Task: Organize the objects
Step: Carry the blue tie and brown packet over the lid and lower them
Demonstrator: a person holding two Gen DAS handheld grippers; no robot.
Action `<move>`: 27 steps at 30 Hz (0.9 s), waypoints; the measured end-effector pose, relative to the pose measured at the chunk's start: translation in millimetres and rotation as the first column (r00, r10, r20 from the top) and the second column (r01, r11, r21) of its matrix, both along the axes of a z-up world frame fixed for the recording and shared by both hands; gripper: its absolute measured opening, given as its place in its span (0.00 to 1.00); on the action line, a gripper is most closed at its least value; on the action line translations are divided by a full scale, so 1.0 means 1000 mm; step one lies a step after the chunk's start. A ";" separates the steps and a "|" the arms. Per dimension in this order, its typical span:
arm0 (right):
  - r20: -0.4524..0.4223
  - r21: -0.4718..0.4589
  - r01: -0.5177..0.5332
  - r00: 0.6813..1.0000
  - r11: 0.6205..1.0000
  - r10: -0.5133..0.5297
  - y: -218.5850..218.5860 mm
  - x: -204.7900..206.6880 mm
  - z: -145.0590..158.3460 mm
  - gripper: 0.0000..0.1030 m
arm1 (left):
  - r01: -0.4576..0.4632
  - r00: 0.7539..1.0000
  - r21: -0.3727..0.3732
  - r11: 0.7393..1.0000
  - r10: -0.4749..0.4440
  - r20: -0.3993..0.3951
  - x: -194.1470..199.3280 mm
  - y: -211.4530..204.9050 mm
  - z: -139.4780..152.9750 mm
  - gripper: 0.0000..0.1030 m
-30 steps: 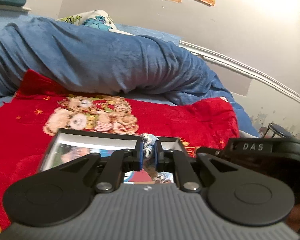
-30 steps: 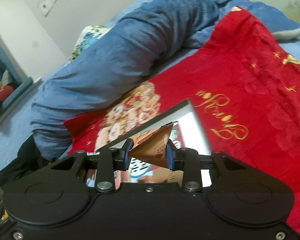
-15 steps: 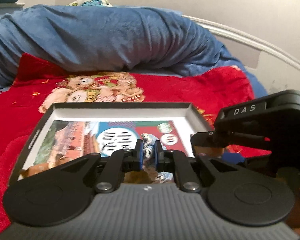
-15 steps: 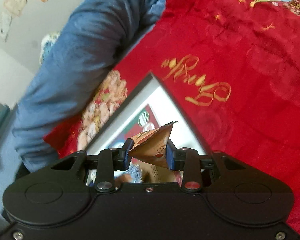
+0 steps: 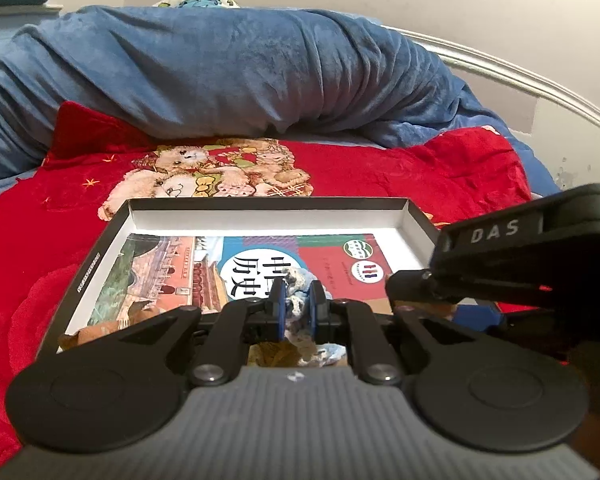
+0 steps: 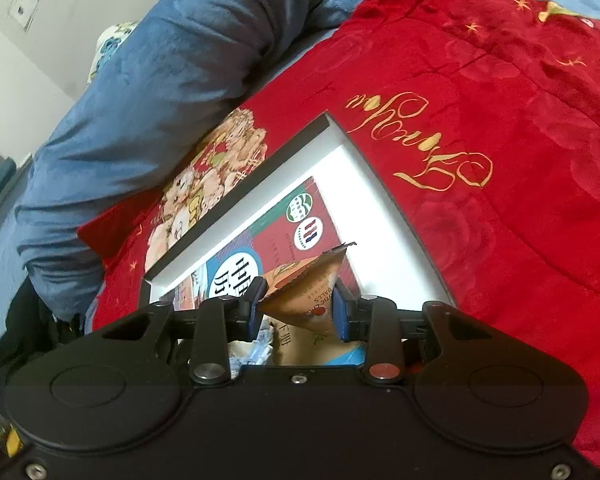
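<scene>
Left wrist view: a red blanket (image 5: 420, 168) bears a shallow box (image 5: 260, 216) holding a book (image 5: 236, 268). Both grippers have lowered toward it. The "DAS"-marked right gripper (image 6: 296, 308) pinches a brown snack packet (image 6: 312, 284) reading "BALLS"; the left gripper (image 5: 296, 308) pinches a pale crumpled wrapper (image 5: 298, 300).

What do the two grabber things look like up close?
The left gripper has a grey ribbed body, black arms with round black discs on either side, silver bolts and blue pads inside its jaws. The right gripper is black all over, with the same discs and blue pads; one of its bolts looks red. In the left wrist view its side shows white letters, DAS.
</scene>
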State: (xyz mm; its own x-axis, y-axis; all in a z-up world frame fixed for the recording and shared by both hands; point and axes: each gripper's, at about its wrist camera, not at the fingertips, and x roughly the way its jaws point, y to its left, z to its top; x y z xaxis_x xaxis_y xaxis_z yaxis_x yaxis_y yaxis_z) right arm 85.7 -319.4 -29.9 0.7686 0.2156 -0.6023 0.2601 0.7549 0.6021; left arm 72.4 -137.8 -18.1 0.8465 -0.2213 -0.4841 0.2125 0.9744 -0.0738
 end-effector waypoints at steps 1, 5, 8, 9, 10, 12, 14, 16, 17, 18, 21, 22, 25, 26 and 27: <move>-0.001 -0.004 -0.005 1.000 1.000 0.005 0.001 0.000 0.000 0.32 | 0.004 1.000 0.005 1.000 -0.004 -0.001 0.000 -0.001 0.000 0.15; -0.020 -0.013 -0.031 0.999 0.999 0.031 0.004 0.002 0.000 0.33 | 0.017 0.999 0.000 1.000 -0.017 -0.037 -0.001 -0.003 0.002 0.16; -0.025 -0.034 -0.043 0.999 0.999 0.042 0.006 0.002 0.001 0.33 | 0.015 0.998 -0.002 1.000 -0.015 -0.061 0.000 -0.004 0.008 0.16; -0.025 -0.031 -0.046 0.999 0.998 0.045 0.006 0.002 0.001 0.33 | 0.018 0.997 -0.008 1.000 -0.018 -0.068 0.000 -0.004 0.009 0.16; -0.025 -0.031 -0.045 0.999 0.999 0.044 0.006 0.002 0.001 0.33 | 0.021 0.997 -0.014 1.000 -0.022 -0.072 0.000 -0.003 0.010 0.16; -0.028 -0.037 -0.048 0.998 0.998 0.047 0.007 0.002 0.001 0.33 | 0.027 0.997 -0.017 0.999 -0.029 -0.078 0.000 -0.003 0.011 0.16; -0.030 -0.043 -0.048 0.998 0.998 0.047 0.007 0.002 0.001 0.33 | 0.031 0.995 -0.005 0.999 -0.032 -0.090 0.000 -0.005 0.009 0.16; -0.031 -0.045 -0.052 0.998 0.998 0.051 0.008 0.002 0.002 0.33 | 0.040 0.995 0.008 0.999 -0.039 -0.094 0.000 -0.006 0.008 0.17; -0.031 -0.044 -0.053 0.998 0.998 0.052 0.008 0.002 0.002 0.33 | 0.042 0.995 0.013 0.999 -0.040 -0.092 -0.001 -0.007 0.008 0.17; -0.031 -0.046 -0.054 0.998 0.997 0.052 0.008 0.001 0.002 0.33 | 0.043 0.995 0.015 0.999 -0.041 -0.092 -0.001 -0.008 0.008 0.17; -0.034 -0.054 -0.057 0.998 0.997 0.056 0.009 0.002 0.002 0.33 | 0.046 0.994 0.010 0.999 -0.045 -0.097 -0.001 -0.007 0.008 0.18; -0.034 -0.055 -0.058 0.998 0.997 0.056 0.009 0.002 0.002 0.33 | 0.049 0.994 0.006 0.999 -0.048 -0.100 -0.001 -0.007 0.008 0.18; -0.035 -0.053 -0.057 0.998 0.997 0.055 0.009 0.002 0.002 0.33 | 0.057 0.994 0.015 0.998 -0.055 -0.099 -0.001 -0.008 0.008 0.19; -0.036 -0.052 -0.057 0.998 0.997 0.055 0.009 0.002 0.002 0.33 | 0.062 0.993 0.018 0.998 -0.060 -0.100 -0.001 -0.009 0.008 0.19; -0.037 -0.050 -0.057 0.998 0.997 0.055 0.009 0.001 0.002 0.33 | 0.068 0.993 0.019 0.998 -0.066 -0.100 0.000 -0.009 0.008 0.20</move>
